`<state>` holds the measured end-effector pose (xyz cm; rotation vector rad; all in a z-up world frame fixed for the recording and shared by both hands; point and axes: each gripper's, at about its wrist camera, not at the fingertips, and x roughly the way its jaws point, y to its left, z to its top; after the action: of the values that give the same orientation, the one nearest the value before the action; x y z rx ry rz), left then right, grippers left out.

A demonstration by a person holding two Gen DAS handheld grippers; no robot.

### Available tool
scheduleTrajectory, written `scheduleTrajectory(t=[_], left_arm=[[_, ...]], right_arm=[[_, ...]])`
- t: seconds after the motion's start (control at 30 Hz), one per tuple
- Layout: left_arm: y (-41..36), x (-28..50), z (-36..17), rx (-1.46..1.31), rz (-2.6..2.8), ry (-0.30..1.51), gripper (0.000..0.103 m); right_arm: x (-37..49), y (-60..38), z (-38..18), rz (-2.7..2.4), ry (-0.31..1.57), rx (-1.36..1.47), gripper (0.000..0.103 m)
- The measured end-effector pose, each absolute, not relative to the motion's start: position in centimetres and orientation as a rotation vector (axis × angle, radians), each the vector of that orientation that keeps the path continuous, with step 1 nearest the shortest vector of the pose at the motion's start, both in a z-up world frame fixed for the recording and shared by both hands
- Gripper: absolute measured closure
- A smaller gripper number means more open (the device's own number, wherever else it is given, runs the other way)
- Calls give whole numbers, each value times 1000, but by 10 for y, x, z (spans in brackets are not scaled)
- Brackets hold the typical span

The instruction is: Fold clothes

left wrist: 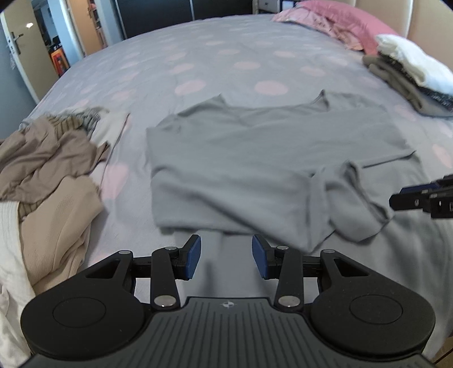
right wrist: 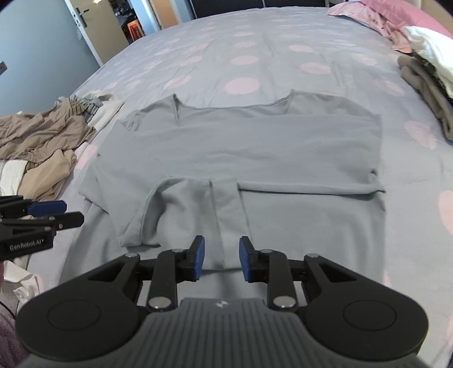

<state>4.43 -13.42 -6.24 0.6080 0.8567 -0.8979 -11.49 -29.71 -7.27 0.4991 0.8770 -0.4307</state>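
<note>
A grey shirt [left wrist: 254, 158] lies flat on the bed, its near part folded up over the body and a sleeve flopped at the near right; it also shows in the right wrist view [right wrist: 254, 147]. My left gripper [left wrist: 226, 256] is open and empty, just above the shirt's near edge. My right gripper [right wrist: 219, 259] is open and empty, over the near edge by the folded sleeve [right wrist: 192, 209]. Each gripper shows at the edge of the other's view: the right one [left wrist: 424, 198], the left one [right wrist: 42, 218].
The bed has a grey cover with pink dots [left wrist: 226, 56]. A heap of beige and white unfolded clothes [left wrist: 48, 175] lies at the left. A stack of folded clothes [left wrist: 410, 76] and a pink pillow [left wrist: 339, 19] lie at the far right. An open door [right wrist: 85, 17] stands beyond.
</note>
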Motion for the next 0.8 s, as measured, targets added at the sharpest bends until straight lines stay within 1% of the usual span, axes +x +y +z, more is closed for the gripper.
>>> scheduleTrajectory(t=[0.07,0.43,0.47,0.5,0.53,0.57,0.63,0.8], left_arm=[[-131,45,-65,613,-886,864,65],[-129,57,-81,614,-840,904,65],[-129,57,-81,616,-840,904,65],[-129,57,-80,618,-842,902,65],[-129,56,-80,618,-843,901,65],[-129,55,-79,614,-846,898,65],[-128,54,-77,601,-858,895,65],[-131,47,-72,590,-874,880,65]], right_arm=[[-106,-298,-76,-430,883,498,65],[-74,-303,-101,-458,922,450,66],[-74,-302,-102,-470,931,439,71],[-73,-302,-102,-482,939,429,80],[-73,-301,-103,-494,947,416,98],[-74,-300,-100,-502,951,398,101],[-79,-296,-91,-505,923,385,103],[-104,-288,-60,-476,816,351,103]])
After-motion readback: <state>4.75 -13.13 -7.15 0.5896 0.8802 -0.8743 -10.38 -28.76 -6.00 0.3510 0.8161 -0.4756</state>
